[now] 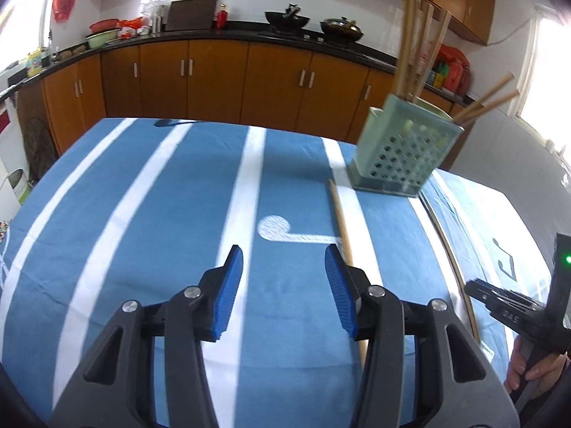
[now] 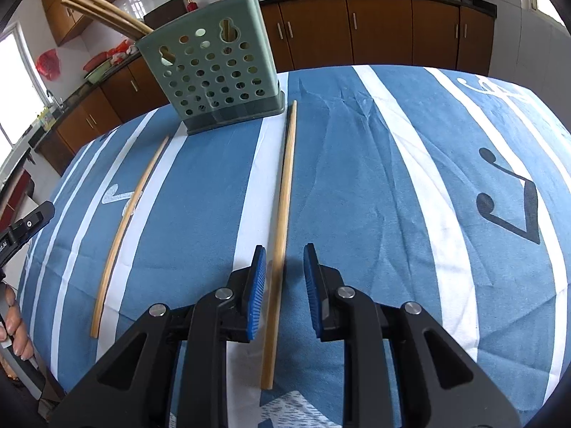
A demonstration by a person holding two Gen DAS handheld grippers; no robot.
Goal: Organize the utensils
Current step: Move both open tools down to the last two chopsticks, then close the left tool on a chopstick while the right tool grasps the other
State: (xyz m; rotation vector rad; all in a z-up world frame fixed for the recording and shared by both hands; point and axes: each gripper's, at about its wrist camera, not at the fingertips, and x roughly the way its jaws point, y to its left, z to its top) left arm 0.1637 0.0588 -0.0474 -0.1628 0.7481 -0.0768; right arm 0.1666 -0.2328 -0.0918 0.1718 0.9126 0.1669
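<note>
A pale green perforated utensil holder stands on the blue striped tablecloth and holds several wooden chopsticks. Two loose chopsticks lie flat on the cloth. One chopstick runs under the right finger of my open left gripper. The other chopstick lies between the jaws of my open right gripper, which hovers over its near half without gripping it.
The table is covered by a blue cloth with white stripes and music-note prints. Brown kitchen cabinets and a dark counter with woks stand behind. The right gripper's body shows at the left wrist view's right edge.
</note>
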